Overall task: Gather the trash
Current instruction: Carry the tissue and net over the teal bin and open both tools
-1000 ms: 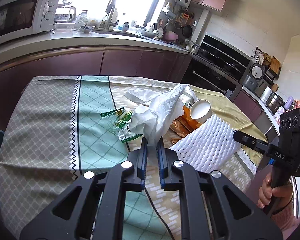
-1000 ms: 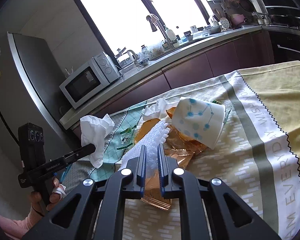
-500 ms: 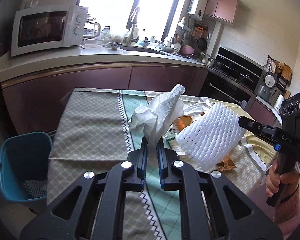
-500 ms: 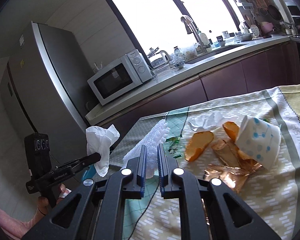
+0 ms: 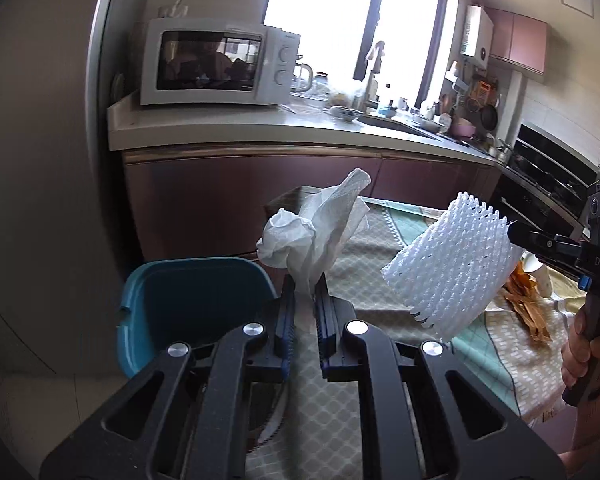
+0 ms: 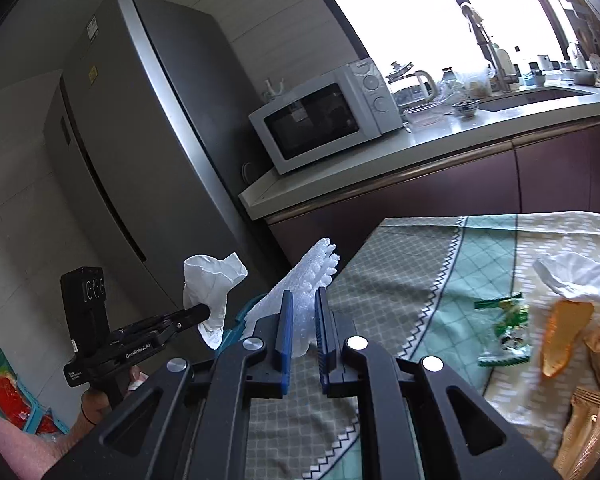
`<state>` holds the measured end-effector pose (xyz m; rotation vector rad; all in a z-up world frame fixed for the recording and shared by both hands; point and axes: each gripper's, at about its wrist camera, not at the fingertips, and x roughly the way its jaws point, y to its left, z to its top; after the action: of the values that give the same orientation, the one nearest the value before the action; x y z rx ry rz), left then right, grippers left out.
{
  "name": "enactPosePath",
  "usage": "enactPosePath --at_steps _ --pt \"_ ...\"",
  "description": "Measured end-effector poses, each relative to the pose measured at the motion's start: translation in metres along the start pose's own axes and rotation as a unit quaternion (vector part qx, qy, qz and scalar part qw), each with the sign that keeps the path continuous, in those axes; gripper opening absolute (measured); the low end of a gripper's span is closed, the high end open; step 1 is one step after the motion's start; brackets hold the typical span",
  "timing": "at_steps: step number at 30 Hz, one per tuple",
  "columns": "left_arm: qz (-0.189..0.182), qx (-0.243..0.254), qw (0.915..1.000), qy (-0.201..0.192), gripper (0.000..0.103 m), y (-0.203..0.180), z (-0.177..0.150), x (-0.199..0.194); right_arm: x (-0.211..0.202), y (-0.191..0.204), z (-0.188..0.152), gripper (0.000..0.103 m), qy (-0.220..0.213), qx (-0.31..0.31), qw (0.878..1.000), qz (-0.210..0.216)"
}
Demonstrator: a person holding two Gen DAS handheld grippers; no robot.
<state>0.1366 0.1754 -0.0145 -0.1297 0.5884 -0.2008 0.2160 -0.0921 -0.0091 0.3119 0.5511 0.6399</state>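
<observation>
Currently, your left gripper (image 5: 305,280) is clamped on a crumpled white paper towel (image 5: 314,226); the jaws stand narrow, pinching its lower end, and the rest of the sheet rises free above the fingertips. You hold it in the air just beside the near corner of the table (image 5: 512,364), with the teal bin (image 5: 196,308) directly to its left and below. The bin's rim shows in full; its inside is too dark to judge.

Your right gripper (image 6: 303,300) is likewise closed narrow, gripping a white foam fruit net (image 6: 300,292). In the left wrist view that net (image 5: 448,266) hangs clear of the table, held by one edge, tilted, and well apart from the paper towel. In the right wrist view the net points toward a sliver of the teal bin (image 6: 236,330) showing between the two tools.

Trash on the patterned tablecloth (image 6: 412,276): a green and clear wrapper (image 6: 504,330), a piece of orange peel (image 6: 562,336), a second crumpled tissue (image 6: 576,276), and gold foil packaging (image 6: 592,420) at the right edge. All lie near one another toward the table's far side from the bin.

A hand (image 5: 588,354) grips the right tool's handle; another hand (image 6: 96,404) grips the left tool's. A microwave (image 5: 216,62) sits on the counter behind, beside a grey refrigerator (image 6: 140,136).
</observation>
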Motion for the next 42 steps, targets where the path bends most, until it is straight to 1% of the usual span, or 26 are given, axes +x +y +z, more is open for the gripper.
enactPosePath --at_steps 5,6,10,16,23,28,30,33,34,35,36,37,42 --pt "0.04 -0.015 0.999 0.012 0.01 0.042 -0.006 0.003 0.045 0.021 0.006 0.01 0.026 -0.013 0.999 0.016" --pt "0.048 -0.017 0.9986 0.015 0.01 0.045 -0.01 0.007 0.055 0.024 0.007 0.01 0.032 -0.015 0.999 0.017" --pt "0.066 -0.031 0.9968 0.034 0.01 0.07 -0.017 0.02 0.088 0.033 0.007 0.01 0.055 -0.024 0.998 0.014" --pt "0.085 -0.039 0.9935 0.065 0.011 0.091 -0.029 0.048 0.137 0.038 0.003 0.01 0.093 -0.031 0.995 -0.002" --pt "0.098 -0.049 0.9886 0.104 0.012 0.102 -0.04 0.089 0.181 0.037 -0.005 0.01 0.137 -0.029 0.99 -0.015" --pt "0.103 -0.058 0.9855 0.122 0.012 0.11 -0.046 0.111 0.207 0.04 -0.013 0.01 0.166 -0.033 0.985 -0.025" --pt "0.107 -0.056 0.9847 0.126 0.015 0.11 -0.049 0.118 0.216 0.041 -0.016 0.01 0.179 -0.034 0.983 -0.025" --pt "0.111 -0.049 0.9837 0.132 0.017 0.106 -0.052 0.129 0.23 0.039 -0.018 0.014 0.195 -0.024 0.98 -0.03" --pt "0.113 -0.048 0.9833 0.134 0.02 0.105 -0.052 0.132 0.234 0.038 -0.016 0.018 0.2 -0.019 0.979 -0.032" --pt "0.115 -0.047 0.9829 0.136 0.022 0.104 -0.053 0.134 0.234 0.037 -0.017 0.025 0.201 -0.014 0.979 -0.035" --pt "0.115 -0.046 0.9826 0.138 0.026 0.103 -0.052 0.138 0.234 0.035 -0.016 0.029 0.201 -0.009 0.979 -0.034" --pt "0.116 -0.046 0.9824 0.139 0.027 0.102 -0.054 0.14 0.234 0.035 -0.017 0.032 0.201 -0.006 0.979 -0.032" --pt "0.111 -0.046 0.9835 0.135 0.03 0.098 -0.054 0.144 0.221 0.028 -0.017 0.032 0.194 -0.003 0.98 -0.034"
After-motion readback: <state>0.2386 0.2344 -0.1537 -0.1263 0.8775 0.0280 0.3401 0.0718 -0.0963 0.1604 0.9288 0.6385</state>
